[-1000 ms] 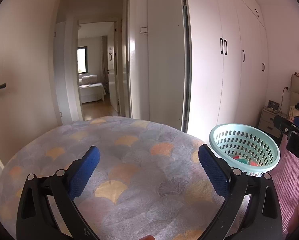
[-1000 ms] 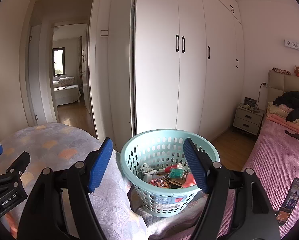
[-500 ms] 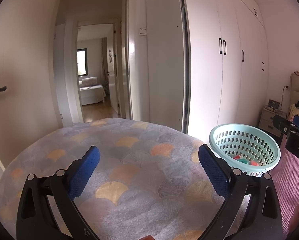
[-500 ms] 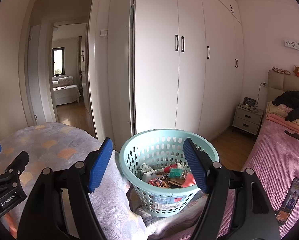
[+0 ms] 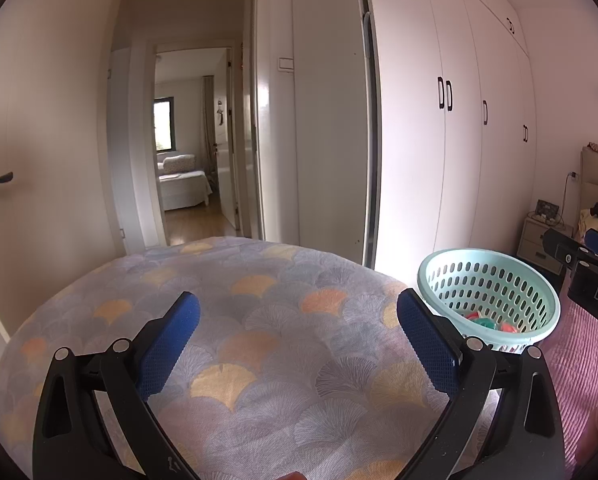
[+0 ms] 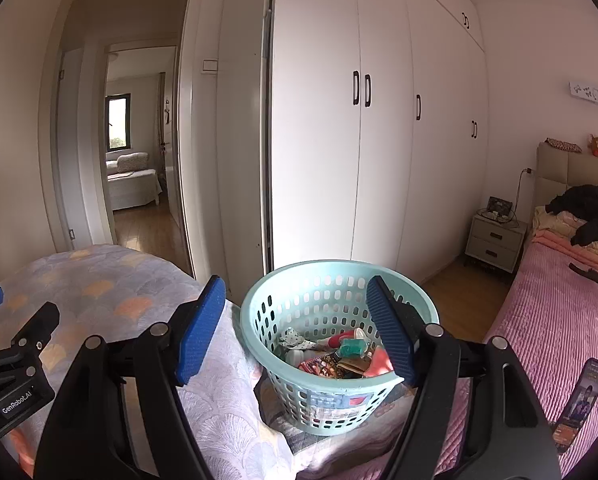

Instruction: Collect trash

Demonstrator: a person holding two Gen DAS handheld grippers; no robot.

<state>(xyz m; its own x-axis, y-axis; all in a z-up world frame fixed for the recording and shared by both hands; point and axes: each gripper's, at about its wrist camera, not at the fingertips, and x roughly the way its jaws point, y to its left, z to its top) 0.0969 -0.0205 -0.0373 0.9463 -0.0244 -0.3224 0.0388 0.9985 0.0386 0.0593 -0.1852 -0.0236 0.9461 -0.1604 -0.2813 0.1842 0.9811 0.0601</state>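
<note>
A light teal perforated basket (image 6: pixel 319 292) stands on the bed corner and holds several pieces of trash (image 6: pixel 335 354): wrappers, a teal cap, red and orange bits. It also shows in the left wrist view (image 5: pixel 487 280) at the right. My right gripper (image 6: pixel 295 334) is open and empty, its blue pads either side of the basket, above its near rim. My left gripper (image 5: pixel 297 340) is open and empty above the patterned quilt (image 5: pixel 259 320), left of the basket.
A pink bedspread (image 6: pixel 547 320) lies to the right with a flat printed packet (image 6: pixel 579 400), a dark comb-like item (image 6: pixel 589 274) and black clothing (image 6: pixel 591 212). White wardrobes (image 6: pixel 379 120), a nightstand (image 6: pixel 495 240) and an open doorway (image 5: pixel 191 152) stand behind.
Both views have shifted only slightly; the basket sits a little lower and closer in the right wrist view. Both grippers stay open.
</note>
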